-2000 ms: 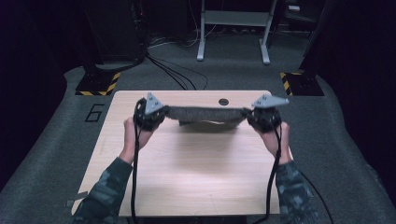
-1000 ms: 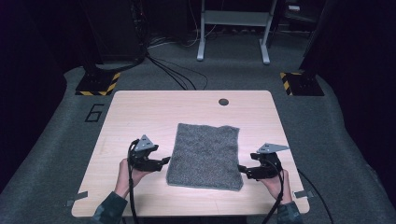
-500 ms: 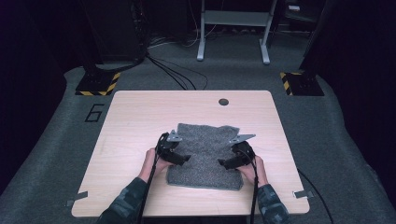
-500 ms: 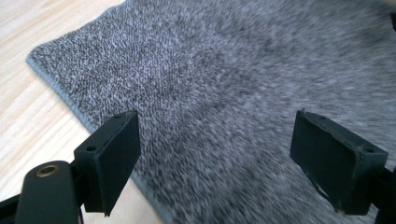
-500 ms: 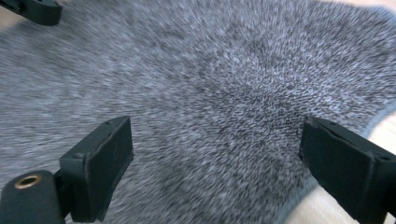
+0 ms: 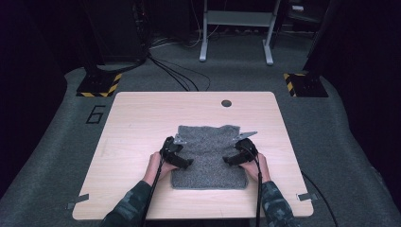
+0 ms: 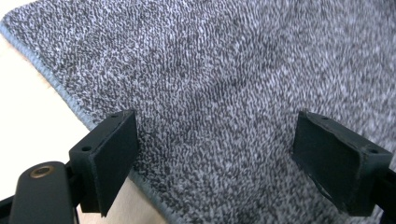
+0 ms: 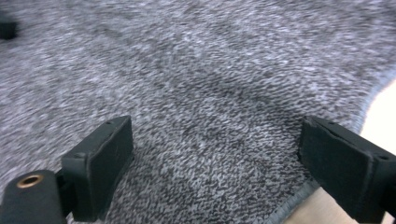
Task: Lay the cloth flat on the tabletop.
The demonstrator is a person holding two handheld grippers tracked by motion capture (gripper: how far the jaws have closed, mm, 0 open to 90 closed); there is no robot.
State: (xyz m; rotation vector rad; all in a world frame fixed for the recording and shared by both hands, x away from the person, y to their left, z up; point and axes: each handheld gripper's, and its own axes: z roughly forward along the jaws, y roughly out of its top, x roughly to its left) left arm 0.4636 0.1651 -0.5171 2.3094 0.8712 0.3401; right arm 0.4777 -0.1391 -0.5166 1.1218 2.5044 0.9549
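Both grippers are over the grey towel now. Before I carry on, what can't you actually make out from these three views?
- Whether the jaw tips touch the grey towel: in the high view the left gripper and right gripper are too small; both gripper views show wide-open jaws but no contact.
- Towel's far part: blurred in the right gripper view.
- Towel's underside: hidden by the towel itself.
- The dark round spot on the table: too small to identify.

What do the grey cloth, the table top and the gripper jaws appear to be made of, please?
The cloth looks like looped terry or knitted fabric, matt, speckled grey and white, with a stitched hem along its edge. The table top appears to be pale wood or wood-look laminate, smooth, with faint grain. The jaws of the left gripper and right gripper look like matt black moulded plastic or rubber pads; which one is unclear.
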